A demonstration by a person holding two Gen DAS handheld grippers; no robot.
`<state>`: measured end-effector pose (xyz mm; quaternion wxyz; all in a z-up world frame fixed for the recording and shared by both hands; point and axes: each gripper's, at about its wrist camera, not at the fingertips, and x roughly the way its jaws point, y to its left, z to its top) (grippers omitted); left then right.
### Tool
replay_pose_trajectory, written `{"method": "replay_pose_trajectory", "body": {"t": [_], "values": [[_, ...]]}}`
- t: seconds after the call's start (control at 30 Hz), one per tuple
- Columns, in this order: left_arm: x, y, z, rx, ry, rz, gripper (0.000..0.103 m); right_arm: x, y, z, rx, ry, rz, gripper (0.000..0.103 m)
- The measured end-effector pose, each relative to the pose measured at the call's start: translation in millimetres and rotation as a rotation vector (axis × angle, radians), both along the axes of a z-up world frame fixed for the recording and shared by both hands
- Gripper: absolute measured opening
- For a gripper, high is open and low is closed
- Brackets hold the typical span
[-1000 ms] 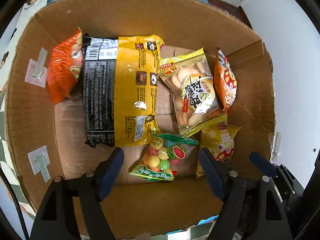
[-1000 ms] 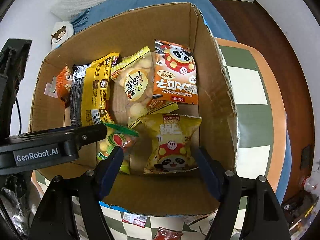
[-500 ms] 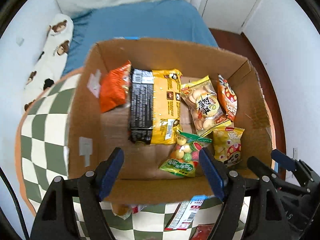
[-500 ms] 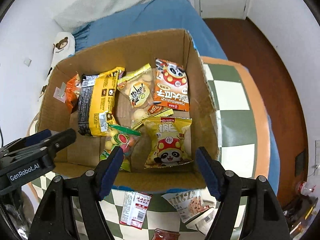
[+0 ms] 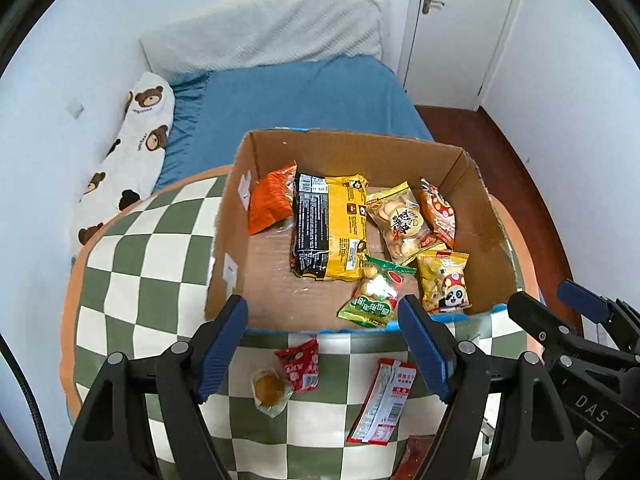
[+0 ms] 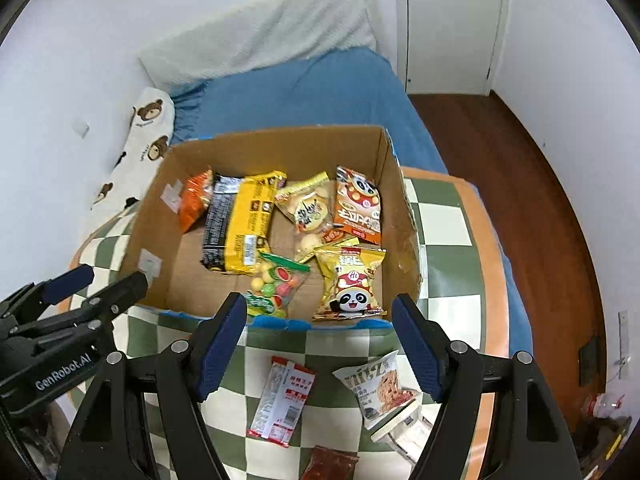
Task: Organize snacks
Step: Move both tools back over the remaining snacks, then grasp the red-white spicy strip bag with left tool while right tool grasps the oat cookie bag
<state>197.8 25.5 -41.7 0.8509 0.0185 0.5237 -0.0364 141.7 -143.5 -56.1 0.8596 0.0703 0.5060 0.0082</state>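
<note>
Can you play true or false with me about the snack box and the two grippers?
1. The cardboard box holds several snack bags. True.
2. The left gripper is squeezing a snack. False: it is open and holds nothing.
3. A red and white packet lies on the checkered cloth, outside the box. True.
4. The yellow panda bag lies on the cloth. False: it is inside the box.
5. The right gripper is open. True.
</note>
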Motion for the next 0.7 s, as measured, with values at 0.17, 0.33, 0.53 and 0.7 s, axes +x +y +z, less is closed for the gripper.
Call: {"method": "replay_pose_trajectory", "body": {"t": [0.17, 0.33, 0.53, 0.7], "values": [[-21, 6, 10, -0.023, -0.016, 0.01, 0.076, -22, 6, 13, 0.028, -0.025, 0.002, 0.077], [-40, 9, 1, -0.023, 0.012, 0.025, 0.076, -41, -4, 2, 0.064, 0.007, -0.024, 0.087], [-52, -9, -62, 0.038, 0.133, -0.001, 0.076, -51, -37, -55, 0.105, 0.127, -0.073, 0.089], [-50, -53, -153, 0.109, 0.308, -0.115, 0.076, -49, -65, -121, 0.092, 0.248, -0.075, 0.089]]}}
